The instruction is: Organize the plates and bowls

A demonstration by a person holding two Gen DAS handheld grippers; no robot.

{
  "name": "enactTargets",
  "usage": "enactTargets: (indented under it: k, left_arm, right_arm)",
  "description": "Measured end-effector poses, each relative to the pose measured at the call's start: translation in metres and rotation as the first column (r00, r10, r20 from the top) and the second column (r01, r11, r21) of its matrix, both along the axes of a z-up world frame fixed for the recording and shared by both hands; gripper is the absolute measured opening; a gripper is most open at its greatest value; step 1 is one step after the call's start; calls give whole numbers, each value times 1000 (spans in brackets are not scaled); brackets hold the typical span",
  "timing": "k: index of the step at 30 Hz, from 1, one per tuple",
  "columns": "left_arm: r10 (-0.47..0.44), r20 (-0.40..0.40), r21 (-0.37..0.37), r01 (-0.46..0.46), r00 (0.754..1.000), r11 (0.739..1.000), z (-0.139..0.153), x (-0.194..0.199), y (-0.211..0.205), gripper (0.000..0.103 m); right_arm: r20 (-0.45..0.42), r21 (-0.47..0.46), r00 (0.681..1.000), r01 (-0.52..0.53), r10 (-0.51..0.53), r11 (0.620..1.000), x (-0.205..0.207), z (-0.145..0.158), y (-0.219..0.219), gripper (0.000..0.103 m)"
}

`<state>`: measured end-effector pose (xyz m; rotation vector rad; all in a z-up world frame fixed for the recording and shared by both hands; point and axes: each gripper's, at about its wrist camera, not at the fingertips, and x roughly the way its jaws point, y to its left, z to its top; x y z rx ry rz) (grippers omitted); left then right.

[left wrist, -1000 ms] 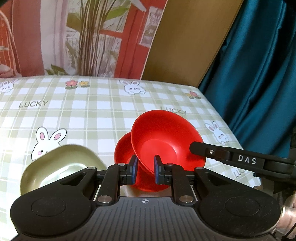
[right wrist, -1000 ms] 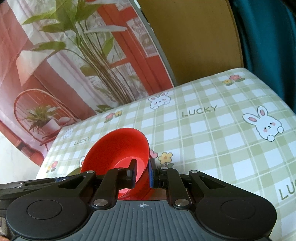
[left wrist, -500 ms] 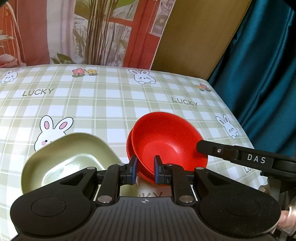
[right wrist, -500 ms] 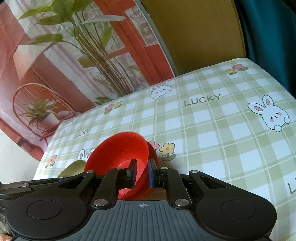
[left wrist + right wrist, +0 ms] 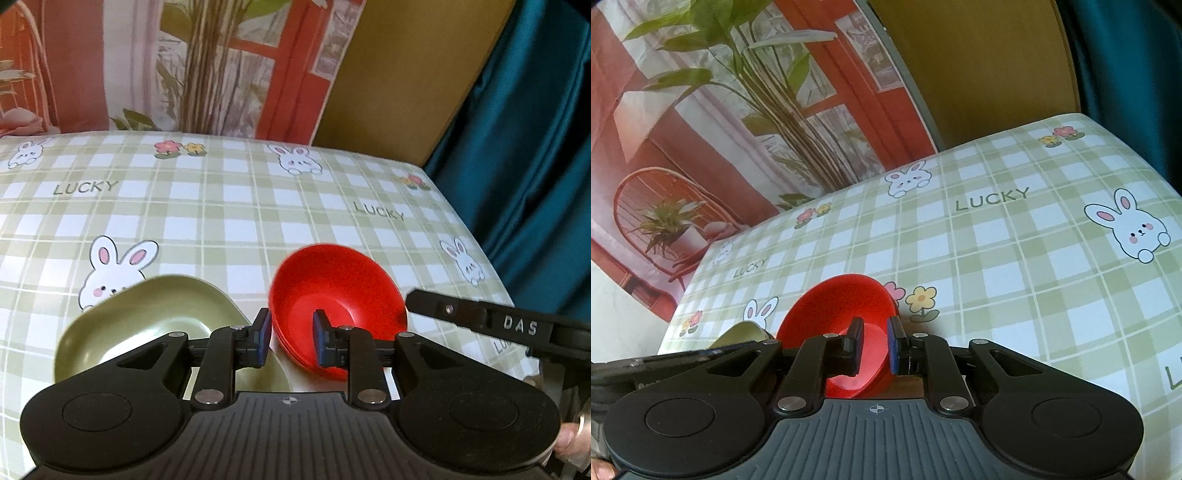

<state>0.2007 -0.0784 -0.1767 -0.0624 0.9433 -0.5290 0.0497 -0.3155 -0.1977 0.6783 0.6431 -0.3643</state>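
Both glossy red bowls nest beside a rounded olive dish.

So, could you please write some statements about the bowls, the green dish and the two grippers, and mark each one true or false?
1. The red bowls are nested in each other. True.
2. The green dish lies upside down on the red bowls. False: it sits open side up on the tablecloth, beside them.
3. The right gripper is clamped on the red bowls' rim. True.
4. The left gripper is shut with nothing between its fingers. False: its jaws are opening, and the bowls' rim is between them.
5. The tablecloth is plain blue. False: it is green and white check with rabbits.
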Motion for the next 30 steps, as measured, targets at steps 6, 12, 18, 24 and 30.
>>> enactTargets:
  k: [6,12,18,24,30]
  left_arm:
    - [41,2,0,-41,999,999,-1,12,6,26]
    - [35,10,9,-35,999,999,-3,21,2,26]
    - [-1,8,43,1,1000,999,-13,28,-10,27]
    - [-43,-3,63,43,999,997,-22,31,-19,27]
    - [-82,-15,86,83,997,993,-31,30,-29,27]
  right_arm:
    - [-6,9,1000,15,-15,1000,0,-4,-3,19]
    - [1,26,999,34,-34,999,1,-9,-4,20]
    - [-19,58,999,43,-42,997,2,-18,-3,20]
    - [-30,95,999,43,-40,995,3,-28,0,20]
    - [-31,102,999,37,-34,994,6,-30,2,20]
